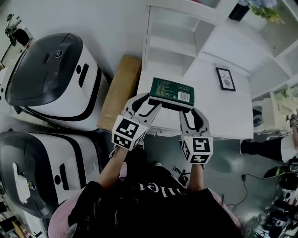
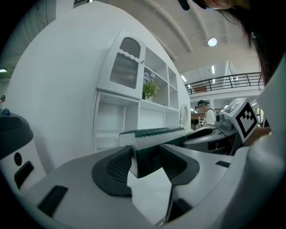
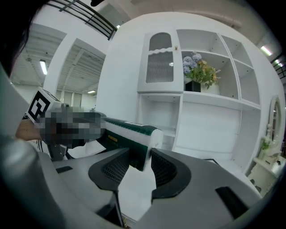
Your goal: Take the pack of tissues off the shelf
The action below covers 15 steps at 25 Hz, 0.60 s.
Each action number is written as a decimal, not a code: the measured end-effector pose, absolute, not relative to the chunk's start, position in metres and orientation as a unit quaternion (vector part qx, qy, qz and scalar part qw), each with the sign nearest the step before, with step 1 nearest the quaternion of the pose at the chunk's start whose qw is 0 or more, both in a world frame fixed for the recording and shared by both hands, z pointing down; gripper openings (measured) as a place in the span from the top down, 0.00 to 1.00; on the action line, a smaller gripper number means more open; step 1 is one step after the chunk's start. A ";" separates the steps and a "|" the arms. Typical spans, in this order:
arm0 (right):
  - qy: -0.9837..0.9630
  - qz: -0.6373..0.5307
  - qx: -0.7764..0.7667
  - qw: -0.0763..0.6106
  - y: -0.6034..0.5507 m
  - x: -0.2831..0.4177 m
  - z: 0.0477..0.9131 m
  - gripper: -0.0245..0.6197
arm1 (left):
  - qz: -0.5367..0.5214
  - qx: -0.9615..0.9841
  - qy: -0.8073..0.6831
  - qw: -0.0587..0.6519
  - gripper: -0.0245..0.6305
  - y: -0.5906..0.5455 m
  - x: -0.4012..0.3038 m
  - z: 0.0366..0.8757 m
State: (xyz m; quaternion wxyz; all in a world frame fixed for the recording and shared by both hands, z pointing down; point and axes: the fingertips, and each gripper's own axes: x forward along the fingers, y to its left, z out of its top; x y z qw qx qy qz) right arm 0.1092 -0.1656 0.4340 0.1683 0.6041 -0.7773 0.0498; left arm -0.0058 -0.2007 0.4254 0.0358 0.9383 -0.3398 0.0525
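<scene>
A dark green pack of tissues (image 1: 171,93) with a white barcode label is held level between both grippers, over the white shelf unit's low counter (image 1: 223,111). My left gripper (image 1: 148,104) is shut on the pack's left end, and my right gripper (image 1: 188,114) is shut on its right end. In the left gripper view the pack (image 2: 154,134) fills the gap in the left gripper (image 2: 147,163). In the right gripper view the white-edged end of the pack (image 3: 132,129) sits pinched in the right gripper (image 3: 139,163).
The white shelf unit (image 1: 186,42) has open compartments behind the pack. A small framed picture (image 1: 225,78) lies on its counter and a flower pot (image 1: 260,9) stands at top right. A cardboard box (image 1: 120,90) and two white-and-grey machines (image 1: 51,79) stand on the left.
</scene>
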 end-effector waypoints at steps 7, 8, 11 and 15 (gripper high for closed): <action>-0.781 0.048 0.603 0.155 -0.097 0.162 0.431 0.69 | 0.060 0.937 -0.344 0.023 0.65 -0.130 0.047 0.420; -0.783 0.047 0.601 0.154 -0.088 0.168 0.431 0.69 | 0.061 0.936 -0.346 0.022 0.65 -0.121 0.053 0.420; -0.787 0.045 0.597 0.152 -0.064 0.179 0.432 0.69 | 0.062 0.934 -0.352 0.020 0.65 -0.096 0.063 0.420; -0.793 0.048 0.590 0.147 -0.041 0.187 0.437 0.69 | 0.068 0.930 -0.362 0.015 0.65 -0.070 0.071 0.422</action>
